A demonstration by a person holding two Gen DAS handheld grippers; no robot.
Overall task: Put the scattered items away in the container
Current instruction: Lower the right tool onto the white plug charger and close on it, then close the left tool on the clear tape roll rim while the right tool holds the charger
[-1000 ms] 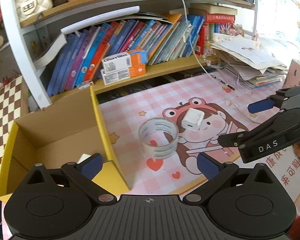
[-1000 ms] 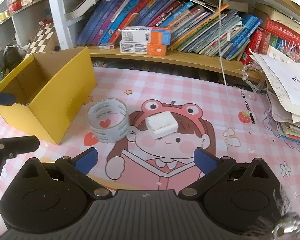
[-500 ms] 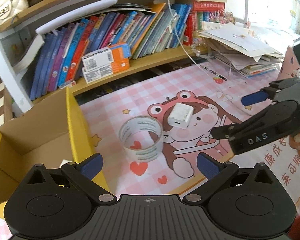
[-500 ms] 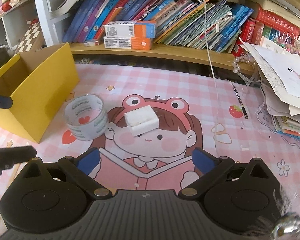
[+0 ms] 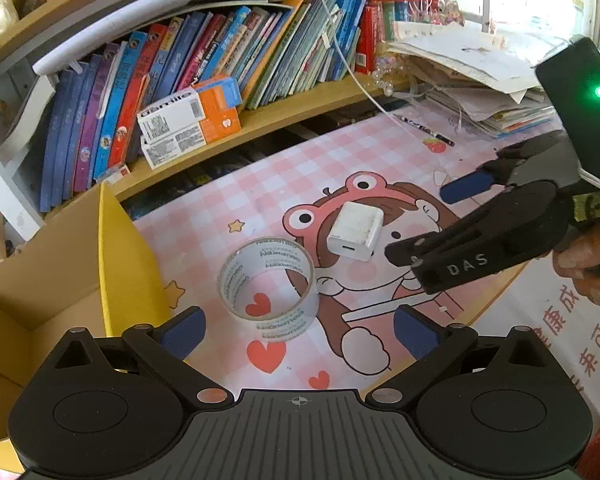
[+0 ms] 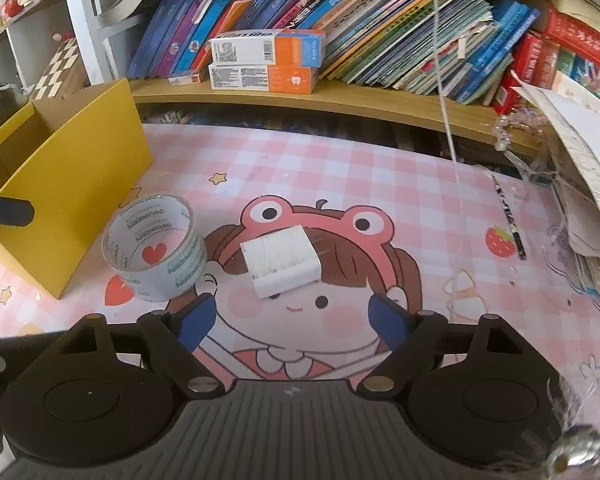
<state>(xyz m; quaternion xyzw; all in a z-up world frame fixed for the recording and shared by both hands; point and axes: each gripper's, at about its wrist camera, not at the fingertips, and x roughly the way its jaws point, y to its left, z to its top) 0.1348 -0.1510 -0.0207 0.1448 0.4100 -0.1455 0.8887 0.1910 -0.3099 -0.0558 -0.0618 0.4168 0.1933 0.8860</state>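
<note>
A clear tape roll [image 5: 269, 285] stands on the pink cartoon mat, just ahead of my open, empty left gripper [image 5: 298, 330]. A white charger block [image 5: 355, 230] lies to its right on the mat. The yellow cardboard box [image 5: 116, 252] sits open at the left. In the right wrist view the charger block [image 6: 281, 261] lies just ahead of my open, empty right gripper [image 6: 292, 320], with the tape roll [image 6: 156, 246] to its left and the box [image 6: 72, 184] further left. The right gripper [image 5: 432, 220] also shows in the left wrist view, close to the charger.
A wooden shelf [image 6: 340, 100] of books runs along the back, with two orange-and-white boxes [image 6: 266, 64] on it. A paper stack [image 5: 472, 72] lies at the right. A pen [image 6: 508, 216] lies on the mat. A white cable [image 6: 444, 80] hangs down.
Both grippers have moved forward over the mat. The right gripper has closed in on the charger block; the left has swung right, toward the tape roll. Nothing was taken hold of.
</note>
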